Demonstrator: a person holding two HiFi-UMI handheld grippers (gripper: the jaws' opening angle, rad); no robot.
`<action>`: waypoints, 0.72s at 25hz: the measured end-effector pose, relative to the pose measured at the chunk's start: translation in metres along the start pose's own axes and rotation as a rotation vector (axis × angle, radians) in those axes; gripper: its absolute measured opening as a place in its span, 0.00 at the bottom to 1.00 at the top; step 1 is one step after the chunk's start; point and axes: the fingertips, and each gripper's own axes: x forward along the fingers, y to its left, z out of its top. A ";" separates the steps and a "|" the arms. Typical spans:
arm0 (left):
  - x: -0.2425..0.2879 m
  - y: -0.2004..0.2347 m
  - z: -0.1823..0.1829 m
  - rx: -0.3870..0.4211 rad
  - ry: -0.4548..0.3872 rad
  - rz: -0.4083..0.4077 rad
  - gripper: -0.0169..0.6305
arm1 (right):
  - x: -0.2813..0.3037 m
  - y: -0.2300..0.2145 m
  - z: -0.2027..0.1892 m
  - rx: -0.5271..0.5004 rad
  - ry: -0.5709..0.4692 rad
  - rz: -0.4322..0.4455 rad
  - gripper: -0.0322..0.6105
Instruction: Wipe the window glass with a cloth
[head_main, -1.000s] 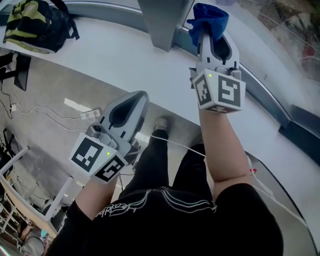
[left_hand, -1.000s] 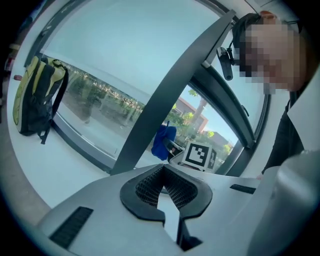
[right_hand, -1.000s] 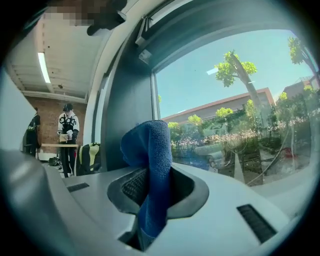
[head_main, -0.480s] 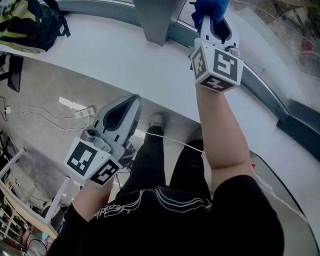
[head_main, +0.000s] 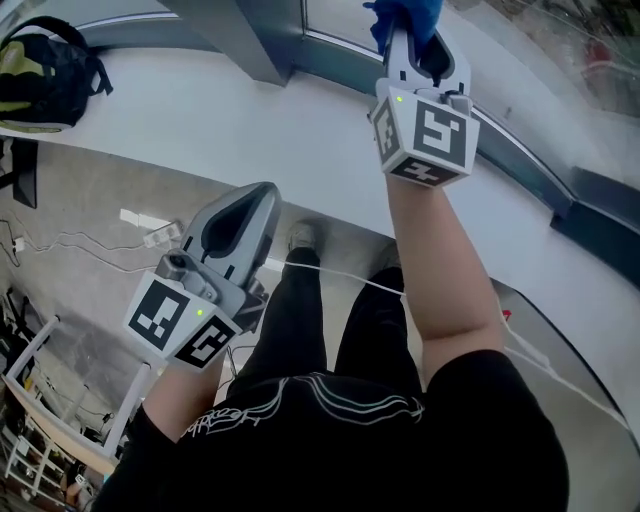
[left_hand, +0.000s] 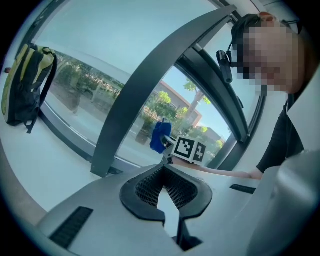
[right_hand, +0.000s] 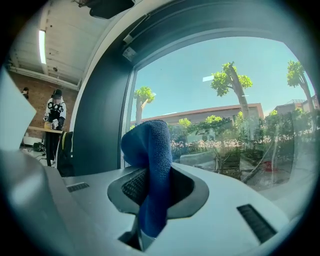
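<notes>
My right gripper (head_main: 412, 32) is raised at the window, shut on a blue cloth (head_main: 405, 14) that sticks out past its tips. In the right gripper view the cloth (right_hand: 152, 170) stands folded upright between the jaws, close to the window glass (right_hand: 235, 115). My left gripper (head_main: 266, 195) hangs lower, level with the sill's front edge, shut with nothing in it. From the left gripper view, its closed jaws (left_hand: 168, 196) point toward the cloth (left_hand: 160, 136) and the right gripper's marker cube (left_hand: 190, 149).
A white window sill (head_main: 200, 110) runs under the glass. A dark grey window post (head_main: 240, 35) rises left of the right gripper. A black and yellow backpack (head_main: 45, 78) lies on the sill at far left. Cables and a power strip (head_main: 160, 235) lie on the floor below.
The right gripper with the cloth has gone up and away from me toward the glass. The left gripper has stayed low and shut.
</notes>
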 end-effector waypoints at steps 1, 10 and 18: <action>0.005 -0.006 -0.002 0.001 0.005 -0.008 0.04 | -0.005 -0.008 0.000 -0.004 -0.002 -0.006 0.15; 0.058 -0.070 -0.022 0.023 0.052 -0.088 0.04 | -0.050 -0.082 -0.007 -0.027 0.003 -0.042 0.15; 0.103 -0.128 -0.043 0.045 0.093 -0.147 0.04 | -0.094 -0.158 -0.013 -0.023 0.011 -0.095 0.15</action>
